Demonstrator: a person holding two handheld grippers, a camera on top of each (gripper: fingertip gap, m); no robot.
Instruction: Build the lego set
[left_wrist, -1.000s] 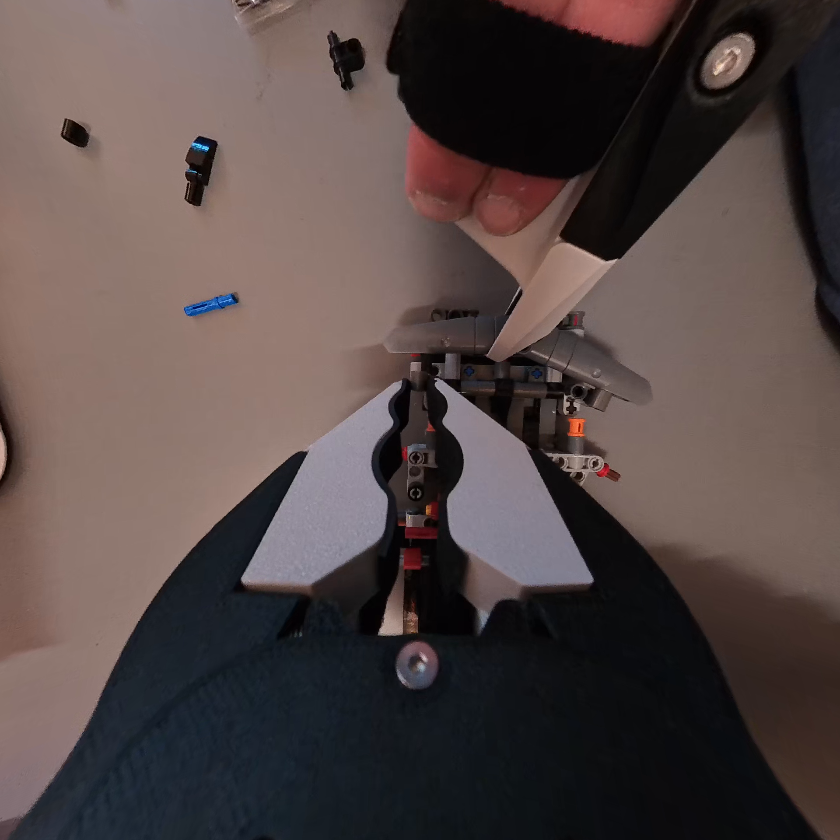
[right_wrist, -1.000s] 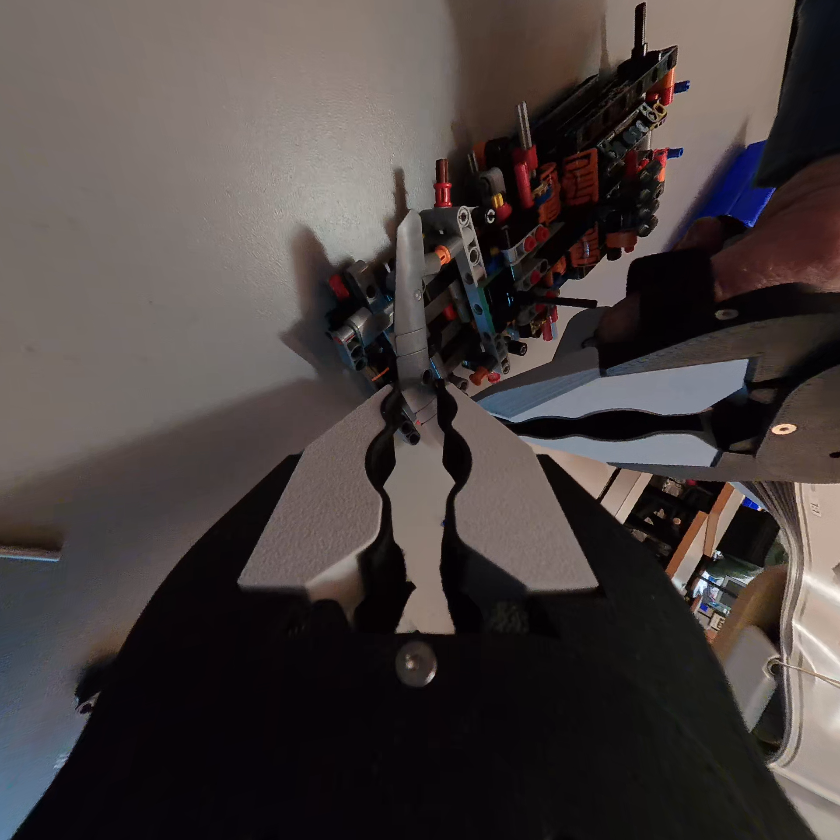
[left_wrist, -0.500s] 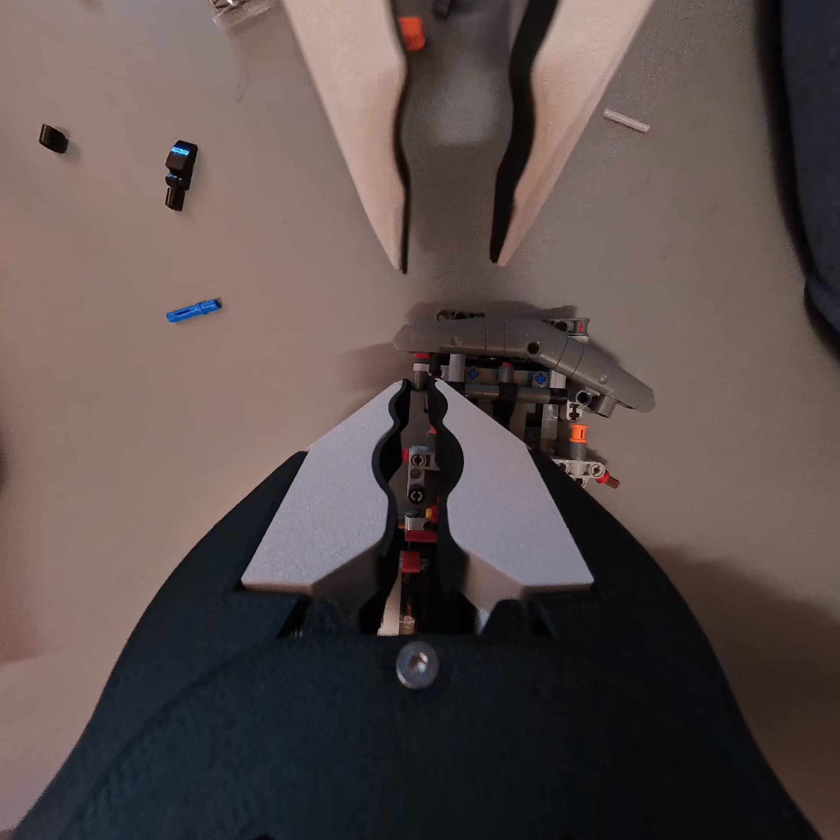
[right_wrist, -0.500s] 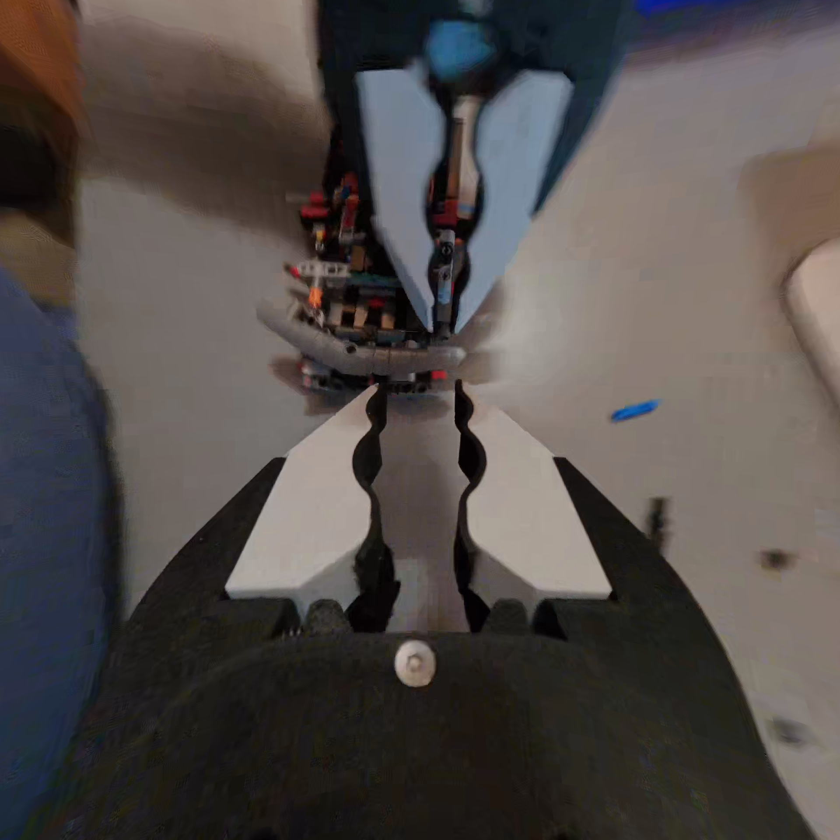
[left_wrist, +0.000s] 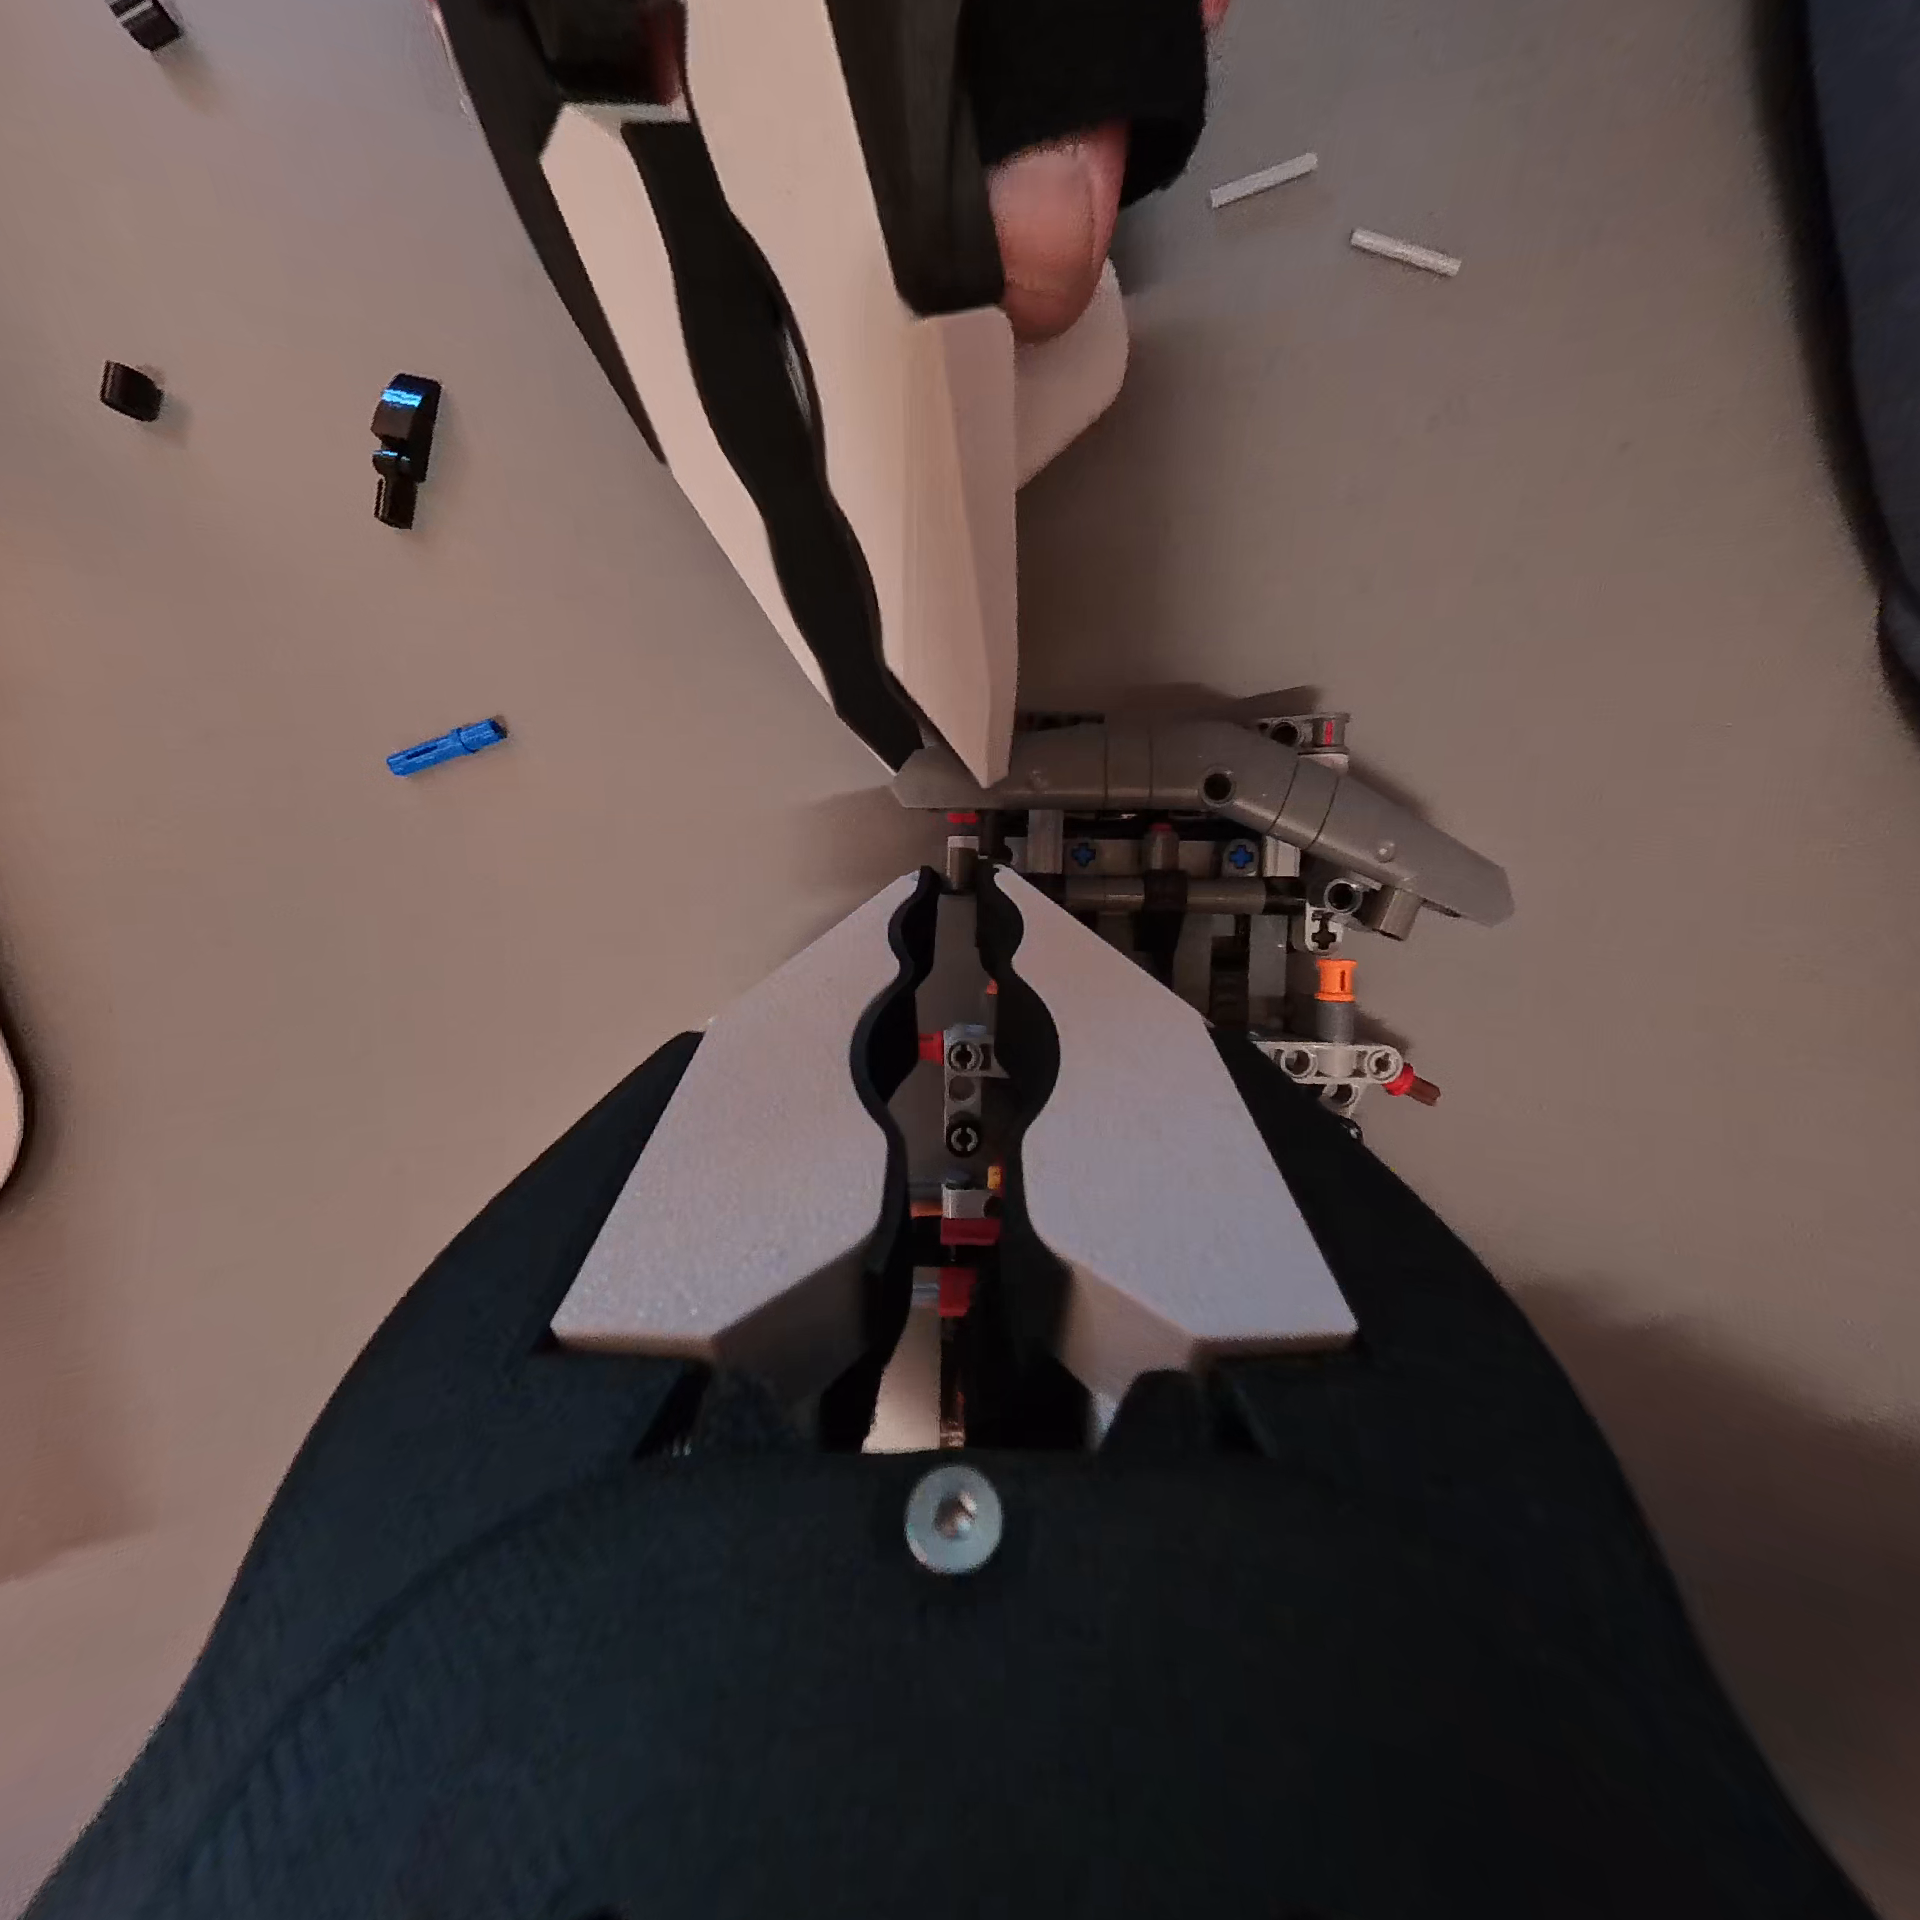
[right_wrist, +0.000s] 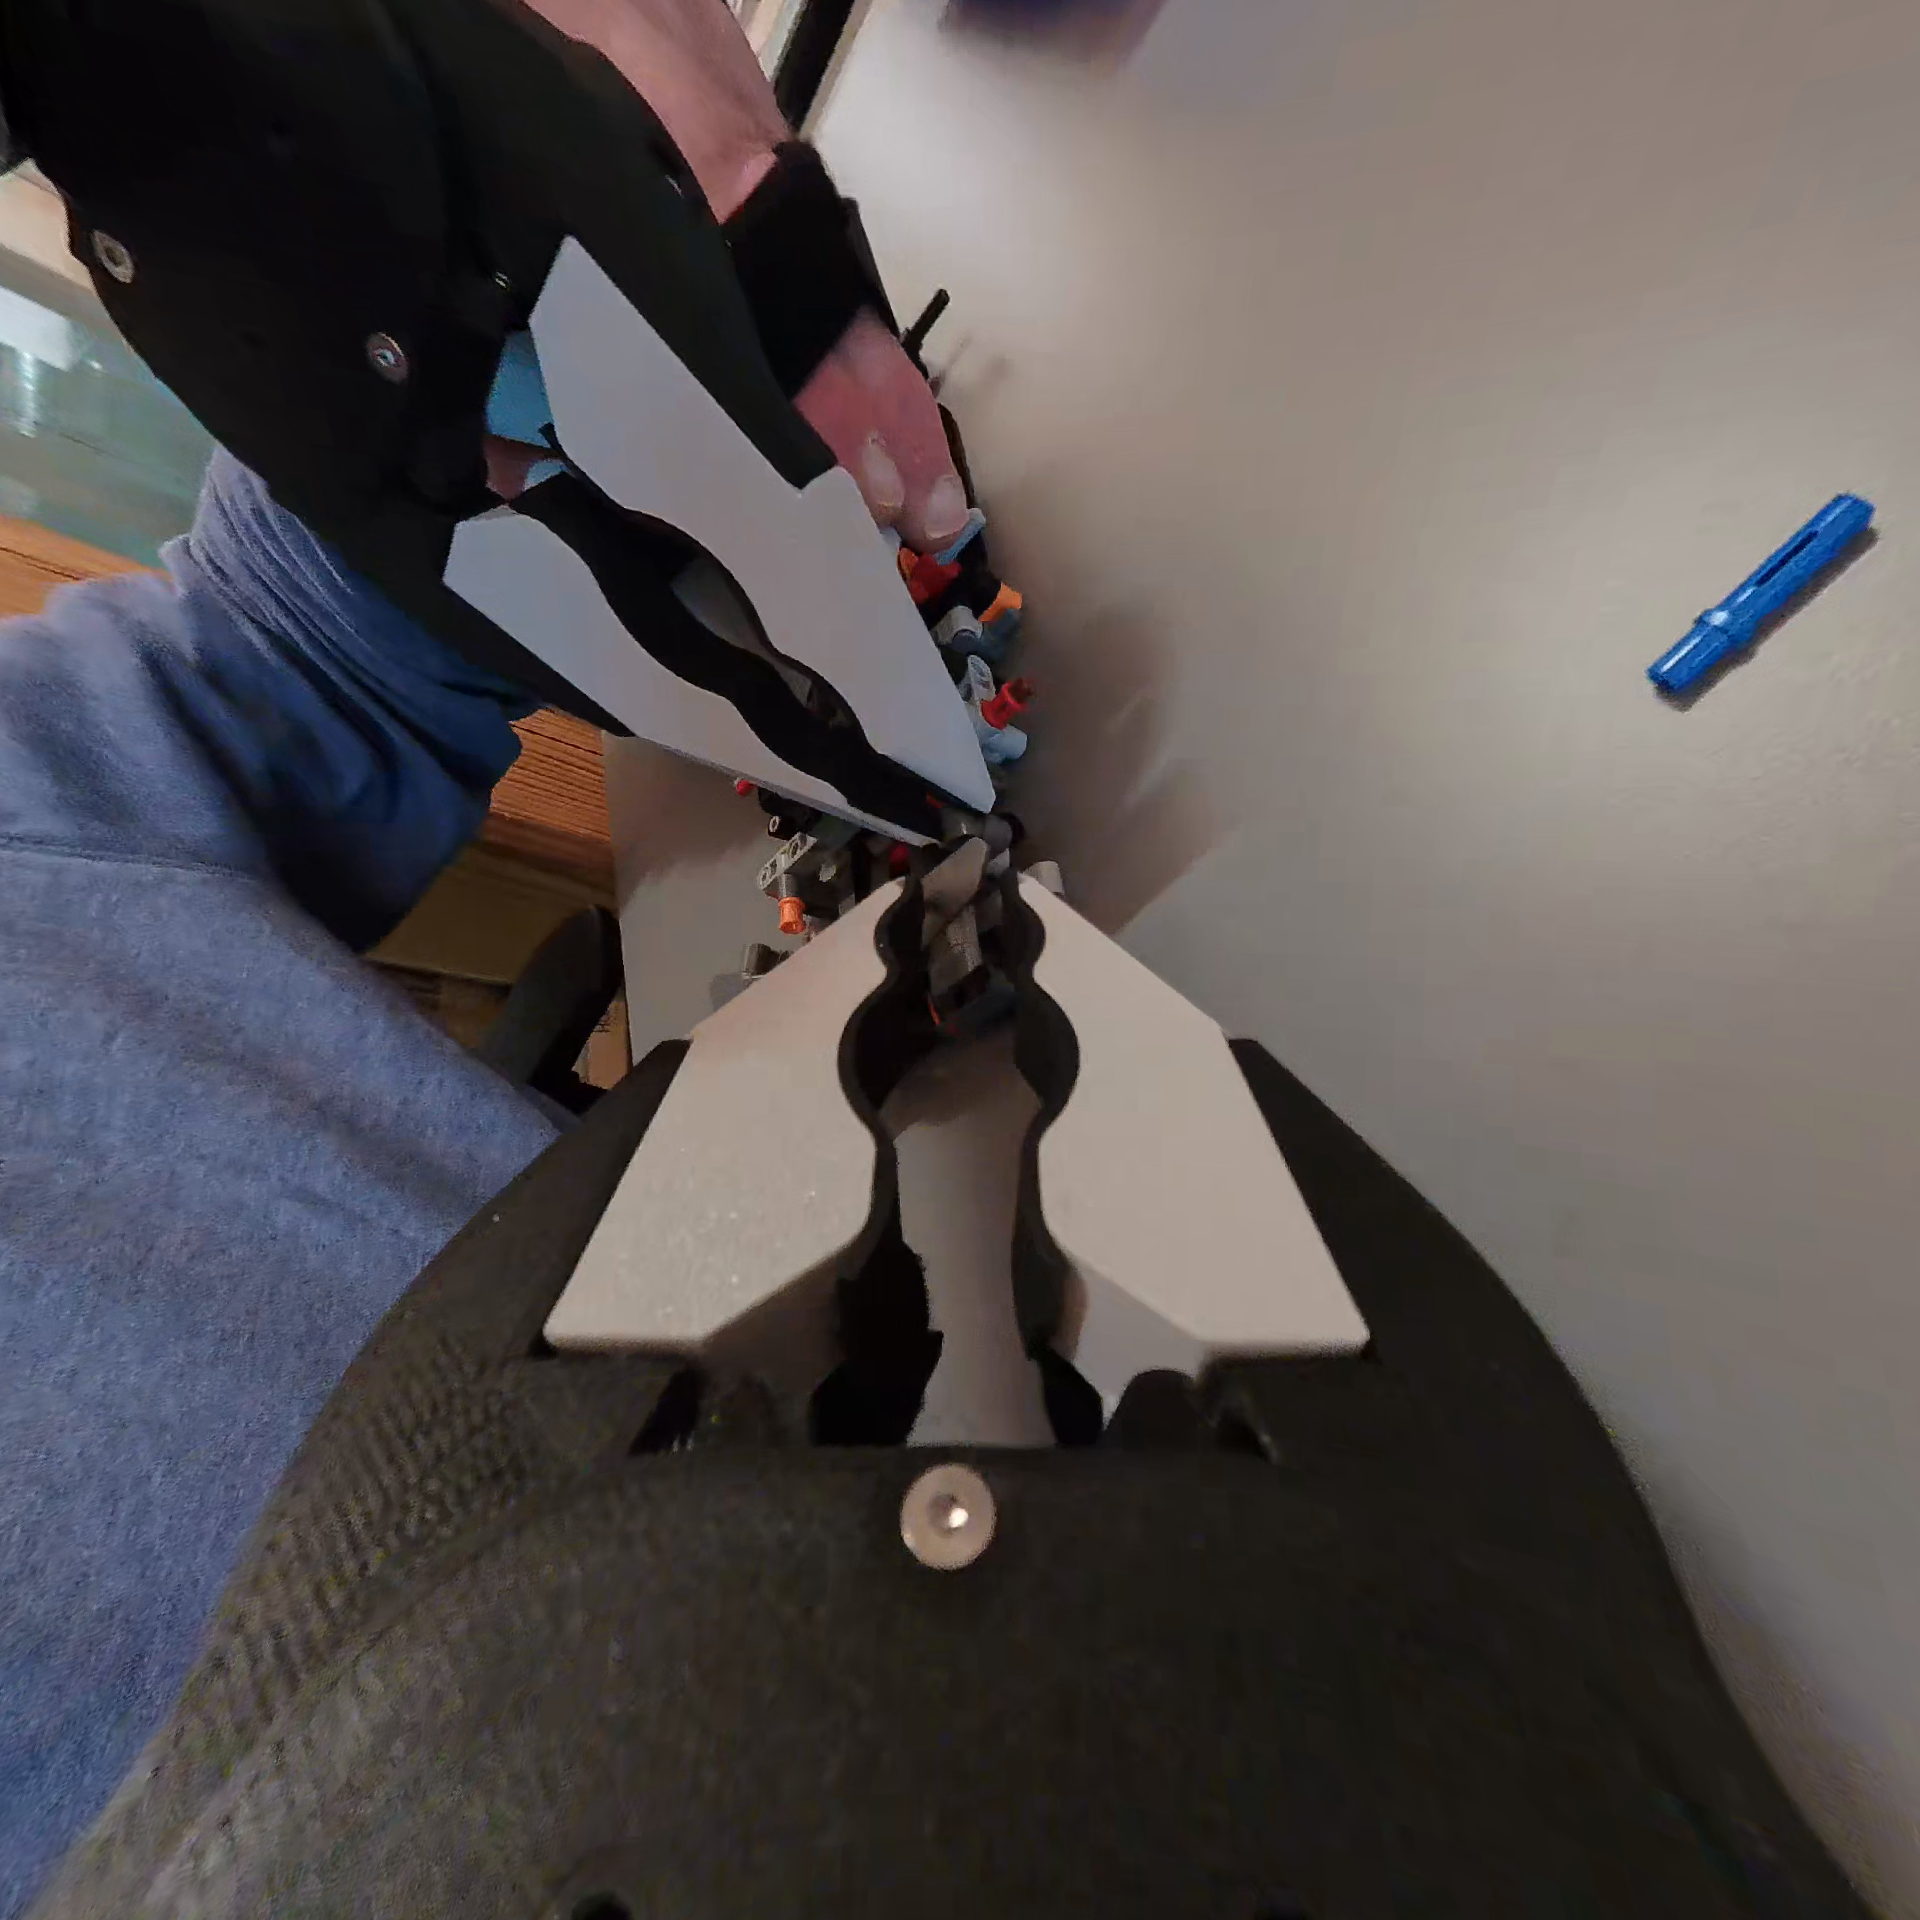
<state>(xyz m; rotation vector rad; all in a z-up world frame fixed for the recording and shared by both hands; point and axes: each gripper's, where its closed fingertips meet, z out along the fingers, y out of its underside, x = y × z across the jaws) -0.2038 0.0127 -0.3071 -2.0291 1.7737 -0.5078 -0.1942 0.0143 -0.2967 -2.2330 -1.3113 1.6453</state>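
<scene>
The lego model (left_wrist: 1164, 883), a dark grey technic frame with red, orange and blue pins, rests on the pale table. A long grey curved panel (left_wrist: 1195, 769) runs across its far side. My left gripper (left_wrist: 961, 883) is shut on a grey beam at the model's left side. My right gripper (left_wrist: 940, 764) comes down from the top, its tips on the panel's left end. In the right wrist view my right gripper (right_wrist: 961, 888) is shut on that panel end (right_wrist: 961, 904), with the left gripper (right_wrist: 961, 821) just beyond it and the model (right_wrist: 982, 644) mostly hidden.
A blue pin (left_wrist: 445, 746) lies left of the model and also shows in the right wrist view (right_wrist: 1759, 594). A black connector (left_wrist: 403, 442) and a small black piece (left_wrist: 130, 390) lie farther left. Two light grey axles (left_wrist: 1262, 179) (left_wrist: 1403, 251) lie at the far right. Both grippers' tips are roughly 11 cm from the blue pin (left_wrist: 445, 746). It is also in sight in the right wrist view (right_wrist: 1764, 586).
My right gripper let go of the panel's middle, drew back open, swung round, and now grips the panel's left end. My left gripper has kept its hold on the model.
</scene>
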